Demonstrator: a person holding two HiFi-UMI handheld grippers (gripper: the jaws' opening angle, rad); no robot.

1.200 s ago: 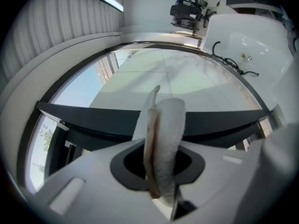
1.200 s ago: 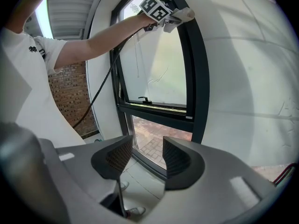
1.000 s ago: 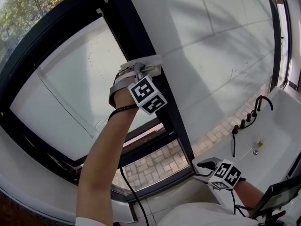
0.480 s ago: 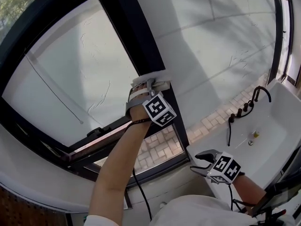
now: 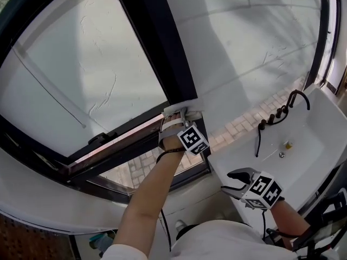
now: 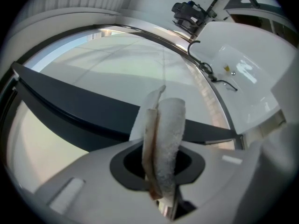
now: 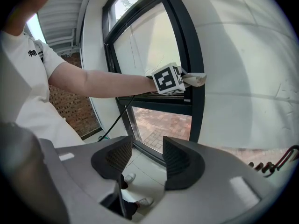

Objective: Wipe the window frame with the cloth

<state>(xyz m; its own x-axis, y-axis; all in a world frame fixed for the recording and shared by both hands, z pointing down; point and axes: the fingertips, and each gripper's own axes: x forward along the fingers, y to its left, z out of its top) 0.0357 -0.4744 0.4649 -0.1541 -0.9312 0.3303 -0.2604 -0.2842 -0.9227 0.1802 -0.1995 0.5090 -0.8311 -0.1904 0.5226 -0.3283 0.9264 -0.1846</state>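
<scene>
The dark window frame (image 5: 157, 42) runs as a black upright between the frosted pane and the white wall. My left gripper (image 5: 181, 112) is shut on a white cloth (image 5: 184, 106) and presses it against the upright's lower part, near where the horizontal bar meets it. In the left gripper view the folded cloth (image 6: 164, 139) stands up between the jaws against the dark frame (image 6: 84, 108). My right gripper (image 5: 236, 180) hangs low by the sink, open and empty. The right gripper view shows the left gripper (image 7: 187, 80) with the cloth (image 7: 196, 80) on the frame (image 7: 187, 45).
A white sink (image 5: 303, 140) with a black tap (image 5: 295, 97) stands at the right. The lower window sash (image 5: 141, 161) stands ajar over brick paving outside. A black cable (image 5: 165, 229) hangs under my left arm. A white wall (image 5: 249, 42) fills the right.
My left gripper has slid the cloth down the black upright from about mid-height to near the horizontal bar. The right gripper has stayed by the sink.
</scene>
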